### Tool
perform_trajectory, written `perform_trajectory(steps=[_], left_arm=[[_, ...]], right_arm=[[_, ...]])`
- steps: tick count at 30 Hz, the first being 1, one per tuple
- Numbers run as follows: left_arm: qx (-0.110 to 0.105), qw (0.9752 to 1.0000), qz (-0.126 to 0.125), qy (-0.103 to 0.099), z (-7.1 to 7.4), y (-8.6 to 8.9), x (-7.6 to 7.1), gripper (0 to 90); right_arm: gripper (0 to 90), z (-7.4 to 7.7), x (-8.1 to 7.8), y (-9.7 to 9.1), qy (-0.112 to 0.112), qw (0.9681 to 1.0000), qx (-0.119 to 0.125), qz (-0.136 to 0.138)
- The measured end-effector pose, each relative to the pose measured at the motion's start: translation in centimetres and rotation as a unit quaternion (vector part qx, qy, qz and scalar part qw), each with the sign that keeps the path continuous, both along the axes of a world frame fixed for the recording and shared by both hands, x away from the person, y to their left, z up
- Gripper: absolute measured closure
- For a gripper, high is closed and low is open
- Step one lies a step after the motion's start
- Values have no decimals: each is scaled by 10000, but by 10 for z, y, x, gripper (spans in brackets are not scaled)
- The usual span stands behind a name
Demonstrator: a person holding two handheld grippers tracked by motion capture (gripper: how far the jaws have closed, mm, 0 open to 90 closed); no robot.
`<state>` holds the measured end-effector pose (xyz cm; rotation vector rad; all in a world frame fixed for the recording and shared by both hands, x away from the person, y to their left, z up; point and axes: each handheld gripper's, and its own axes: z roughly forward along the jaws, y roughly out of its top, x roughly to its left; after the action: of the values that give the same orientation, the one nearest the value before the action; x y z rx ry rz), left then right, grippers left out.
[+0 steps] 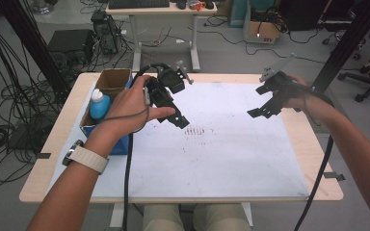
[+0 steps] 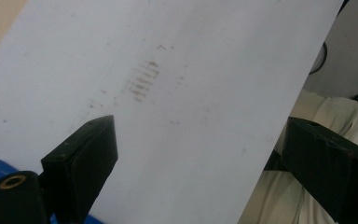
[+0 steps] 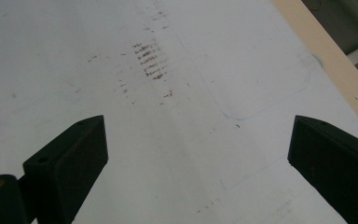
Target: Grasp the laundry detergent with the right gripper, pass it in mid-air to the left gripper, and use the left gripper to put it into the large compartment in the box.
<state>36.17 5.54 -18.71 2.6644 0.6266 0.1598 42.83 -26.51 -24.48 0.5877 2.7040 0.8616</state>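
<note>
At the far left of the surface (image 1: 53,139) stands a cardboard box (image 1: 110,81), its near part walled in blue, and in it lies a blue bottle (image 1: 99,107) with a white cap. That bottle is the nearest thing to the left gripper (image 1: 179,120), and it looks like the thing the work turns on. The left hand (image 1: 130,108) holds its gripper just beside the box, aimed down and toward the middle of the white mat (image 1: 231,159). In the left gripper view its fingers (image 2: 81,161) are spread wide with nothing between them, above bare mat and a patch of faint brown smudges (image 2: 143,79).

Farther right, the right gripper (image 1: 260,112) hangs over the mat's far right part, well apart from the box. Its fingers (image 3: 70,161) are also spread and empty.

By my reading, no grasp has begun: both hands are poised over the mat. The next move probably calls for the left gripper to turn toward the box, drop its spread fingers around the bottle and close on its body, clear of the cardboard wall.
</note>
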Motion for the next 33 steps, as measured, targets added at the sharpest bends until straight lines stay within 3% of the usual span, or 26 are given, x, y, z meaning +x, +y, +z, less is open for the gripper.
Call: perform_trajectory(steps=[1, 3, 7, 8, 15, 18, 22, 24, 26, 29, 33], left_arm=[[-7, 10000, -20, -11, -2, -2, -1, 110], [-49, 10000, -37, -1, -4, -4, -2, 110], [98, 9998, -198, -30, -10, -9, -2, 110], [276, 9990, -347, -66, -10, -9, 0, 110], [443, 9971, -611, -41, -21, -18, -3, 110], [483, 9968, -640, -19, -23, -21, -3, 110], [498, 9965, -667, -6, -25, -23, -3, 110], [500, 9964, -680, -4, -25, -24, -3, 109], [474, 9966, -674, -3, -26, -24, -2, 109], [465, 9965, -689, 7, -27, -25, -2, 109], [467, 9966, -683, 1, -28, -25, -2, 109]], right_arm=[[49, -1, 2, 0, -80, 9999, 28, 117], [49, -1, 1, 1, -80, 9999, 55, 91], [49, -2, 1, 1, -62, 9999, 64, 68], [49, -2, 1, 1, -73, 9999, 54, 96], [48, -2, 1, 2, -49, 9999, 60, 75], [49, -2, -2, 3, 45, 10000, 29, -50], [49, -1, -2, 3, 24, 10000, 30, -21], [49, -3, 0, 3, -62, 9999, 147, 60], [49, -1, -1, 3, -14, 10000, 33, 34], [49, -2, -3, 4, 48, 9999, 90, -80], [49, -2, -1, 4, -31, 10000, 23, 55]])
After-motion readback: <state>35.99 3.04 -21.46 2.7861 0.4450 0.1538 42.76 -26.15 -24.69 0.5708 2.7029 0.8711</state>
